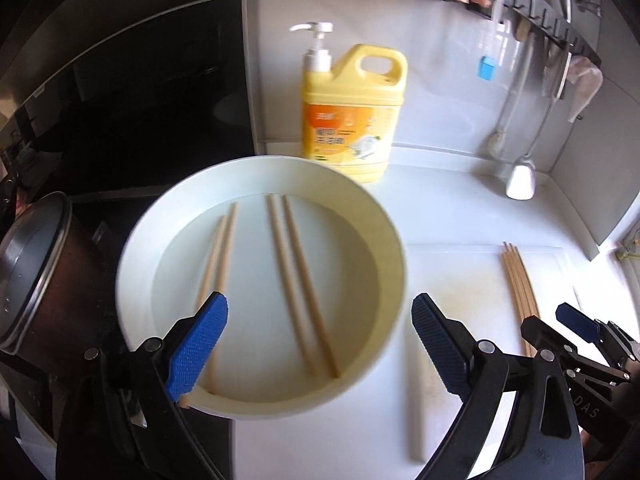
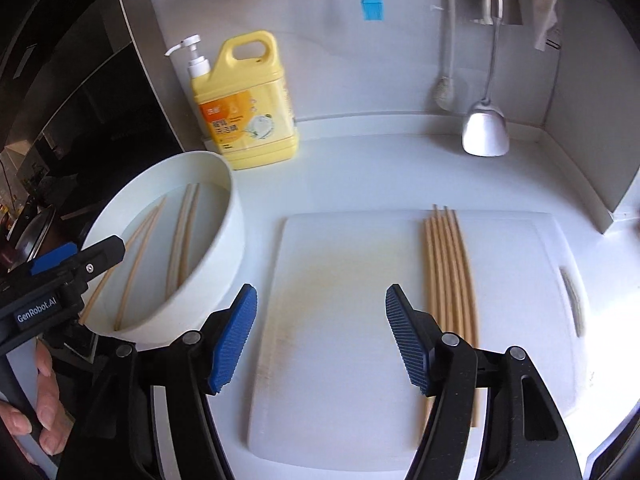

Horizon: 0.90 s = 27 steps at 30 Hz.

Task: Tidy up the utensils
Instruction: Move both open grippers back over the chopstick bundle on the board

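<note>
The chopsticks point(image 2: 450, 276) look like pale, matt wood. The bowl point(image 1: 384, 240) is smooth, glossy white — the cutting board point(image 2: 340, 280) a duller white plastic, faintly stained. The detergent jug point(image 2: 248, 108) is shiny yellow plastic; the spatula point(image 2: 485, 130) at upper right, polished metal. Blue pads point(image 2: 234, 340) on each hand-held gripper are ribbed and rubbery.

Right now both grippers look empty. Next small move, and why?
Probably lower the open left gripper into the round white basin and close on one pair of wooden chopsticks. Four sticks still lie in the basin, while a neat row of wooden chopsticks already sits on the white cutting board. The right gripper is open above the board, holding nothing.
</note>
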Tool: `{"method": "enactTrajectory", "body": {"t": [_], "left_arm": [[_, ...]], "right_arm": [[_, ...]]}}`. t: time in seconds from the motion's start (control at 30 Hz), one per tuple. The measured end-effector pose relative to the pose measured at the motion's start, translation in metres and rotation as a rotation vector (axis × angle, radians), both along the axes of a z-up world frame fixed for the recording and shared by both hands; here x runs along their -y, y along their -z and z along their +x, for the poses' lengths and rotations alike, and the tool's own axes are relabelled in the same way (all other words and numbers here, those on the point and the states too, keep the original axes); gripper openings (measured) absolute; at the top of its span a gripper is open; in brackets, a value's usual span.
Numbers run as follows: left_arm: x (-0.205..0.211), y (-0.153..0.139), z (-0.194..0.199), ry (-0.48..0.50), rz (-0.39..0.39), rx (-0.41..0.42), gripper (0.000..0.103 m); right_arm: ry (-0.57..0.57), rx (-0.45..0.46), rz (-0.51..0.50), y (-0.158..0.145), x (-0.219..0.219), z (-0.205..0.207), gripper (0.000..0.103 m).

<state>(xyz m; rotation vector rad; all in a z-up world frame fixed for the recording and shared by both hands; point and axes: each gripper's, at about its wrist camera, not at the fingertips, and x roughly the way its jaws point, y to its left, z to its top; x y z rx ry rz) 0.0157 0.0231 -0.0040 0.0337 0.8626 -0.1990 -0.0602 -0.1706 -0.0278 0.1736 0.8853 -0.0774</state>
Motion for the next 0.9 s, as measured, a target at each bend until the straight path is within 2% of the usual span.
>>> {"method": "enactTrajectory", "body": {"t": [0.27,0.47,0.7,0.9], "left_arm": [[0.073,0.0,-0.03,-0.003,-0.022,-0.016,0.094],[0.117,0.011,-0.056,-0.046,0.013,-0.034,0.094],[0.149,0.028,-0.068,-0.086,0.033,-0.047,0.094],[0.169,0.047,-0.07,-0.061,0.067,0.003,0.094]], "right_arm": [[0.049,-0.004,-0.014,0.001,0.087,-0.04,0.065],[0.035,0.008,-0.011,0.011,0.142,-0.06,0.067],[-0.01,0.004,0.001,0.037,0.173,-0.058,0.067],[-0.002,0.002,0.038,0.062,0.173,-0.048,0.067]]}}
